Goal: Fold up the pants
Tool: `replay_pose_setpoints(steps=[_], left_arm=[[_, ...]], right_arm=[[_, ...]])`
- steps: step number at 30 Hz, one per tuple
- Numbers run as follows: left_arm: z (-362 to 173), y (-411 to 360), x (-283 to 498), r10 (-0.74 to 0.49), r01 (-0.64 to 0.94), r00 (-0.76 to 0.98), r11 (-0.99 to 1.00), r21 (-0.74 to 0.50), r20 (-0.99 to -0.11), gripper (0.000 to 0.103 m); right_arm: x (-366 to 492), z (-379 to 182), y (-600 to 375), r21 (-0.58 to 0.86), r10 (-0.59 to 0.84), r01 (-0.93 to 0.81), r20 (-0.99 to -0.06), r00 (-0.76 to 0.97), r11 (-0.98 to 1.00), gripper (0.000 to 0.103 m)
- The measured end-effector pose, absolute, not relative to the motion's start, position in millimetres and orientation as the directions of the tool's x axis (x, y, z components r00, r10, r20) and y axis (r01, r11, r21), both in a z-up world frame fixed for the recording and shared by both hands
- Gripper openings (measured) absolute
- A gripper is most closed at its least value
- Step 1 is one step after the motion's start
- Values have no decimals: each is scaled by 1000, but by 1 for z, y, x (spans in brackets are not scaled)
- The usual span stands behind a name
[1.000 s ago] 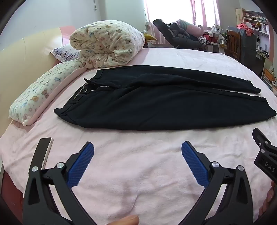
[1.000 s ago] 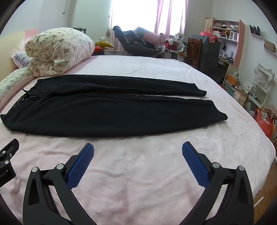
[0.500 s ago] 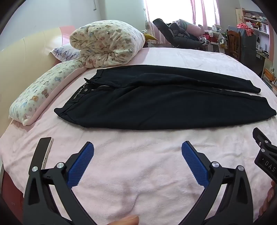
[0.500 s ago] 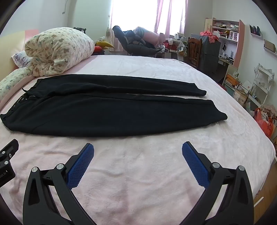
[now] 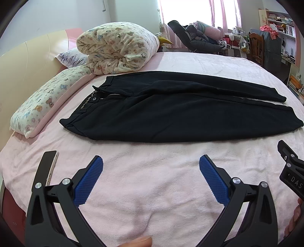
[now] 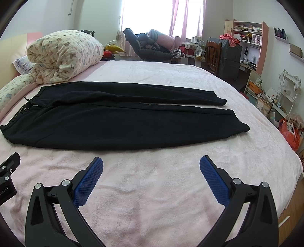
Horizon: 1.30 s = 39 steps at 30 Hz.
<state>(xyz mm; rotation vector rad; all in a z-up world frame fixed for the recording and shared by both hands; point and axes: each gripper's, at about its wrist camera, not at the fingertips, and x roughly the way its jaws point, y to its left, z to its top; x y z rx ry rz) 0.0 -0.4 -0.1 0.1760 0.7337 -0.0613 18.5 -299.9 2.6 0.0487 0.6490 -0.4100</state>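
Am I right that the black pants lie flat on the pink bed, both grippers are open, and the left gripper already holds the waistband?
Not quite. The left gripper holds nothing: in the left wrist view it is open above the pink bed, short of the black pants. The right gripper is open too, and the pants do lie flat.

A lived-in home bedroom.
A pink bed (image 6: 171, 76) with rolled quilt (image 6: 64, 55), curtained window (image 6: 152, 17), cluttered bookshelf (image 6: 248, 30).
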Motion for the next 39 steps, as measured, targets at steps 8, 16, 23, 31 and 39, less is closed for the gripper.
replay_pose_setpoints(steps=[8, 16, 23, 31, 39], left_arm=[[0, 0, 0, 6, 117, 742, 983, 139, -670, 101], [0, 0, 0, 7, 116, 742, 984, 138, -670, 101], [0, 0, 0, 6, 118, 741, 983, 138, -672, 101], [-3, 0, -1, 7, 116, 741, 984, 138, -672, 101], [-3, 0, -1, 7, 117, 740, 984, 138, -672, 101]], right_arm=[[19, 3, -299, -83, -356, 386, -596, 720, 919, 102], [19, 4, -299, -83, -357, 387, -596, 719, 918, 102], [19, 4, -299, -83, -356, 386, -597, 719, 919, 102], [18, 3, -300, -83, -357, 387, -596, 719, 918, 102], [19, 3, -300, -83, -357, 386, -597, 719, 919, 102]])
